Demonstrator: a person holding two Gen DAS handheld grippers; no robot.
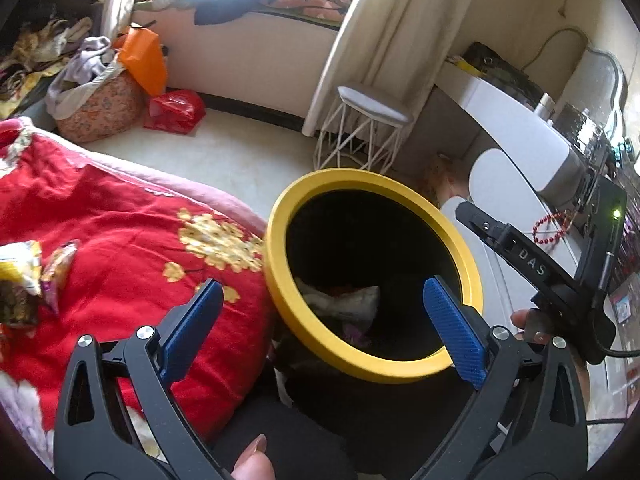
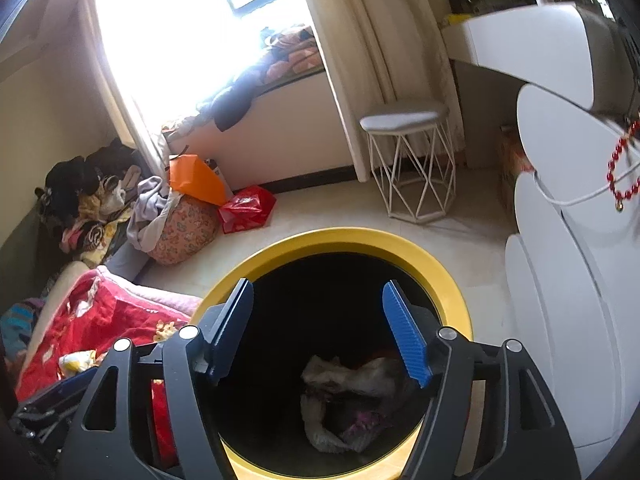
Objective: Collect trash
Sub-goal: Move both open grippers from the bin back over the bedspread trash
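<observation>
- Nearest to us, the left hand-held gripper (image 1: 322, 300) stands with its blue pads spread wide and nothing between them, poised at the bin's near rim.
- The right hand-held gripper (image 2: 318, 326) hangs directly over the bin's mouth, jaws likewise parted and empty.
- Just below, the yellow-rimmed bin (image 2: 448, 276) stands on the floor beside the bed; at its dark bottom we see crumpled pale wrappers (image 2: 344, 396) with a scrap of purple (the colours are hard to read down there).
- We judge the task partly done: some trash is in the bin, and both grippers are free for more.
- To the left, on the red quilt (image 1: 120, 216), snack wrappers (image 1: 28, 280) lie uncollected, well apart from the bin; we take these as what is left.
- Farther off, bags and clothes sit by the window wall; whether any count as trash we cannot tell.
</observation>
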